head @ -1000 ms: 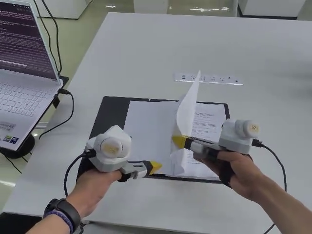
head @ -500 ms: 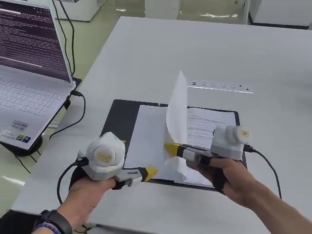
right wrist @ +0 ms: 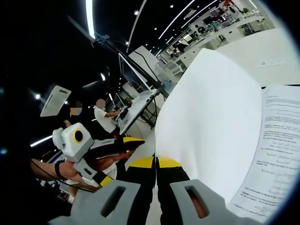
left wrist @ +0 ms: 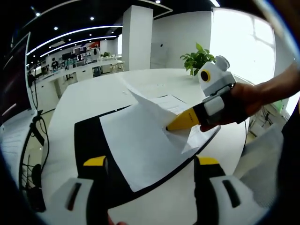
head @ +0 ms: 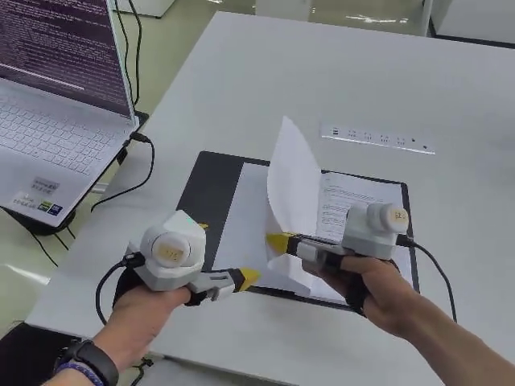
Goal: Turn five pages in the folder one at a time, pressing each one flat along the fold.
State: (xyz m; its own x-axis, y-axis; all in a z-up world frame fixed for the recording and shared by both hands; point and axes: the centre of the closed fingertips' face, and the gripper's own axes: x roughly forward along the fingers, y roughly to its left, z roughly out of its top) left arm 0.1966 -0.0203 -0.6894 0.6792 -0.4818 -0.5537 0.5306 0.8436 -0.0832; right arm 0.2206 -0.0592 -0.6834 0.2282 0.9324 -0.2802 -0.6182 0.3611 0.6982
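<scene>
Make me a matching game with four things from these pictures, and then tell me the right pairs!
Things:
1. laptop
2. power strip
3. lifted page
4. left gripper

Descriptions:
A. pinched in the shut jaws of the right gripper
B. jaws open, holding nothing
C. lies on the table beyond the folder
D. off to the left of the folder, screen lit

Pairs: 1-D, 2-C, 3-A, 4-B.
</scene>
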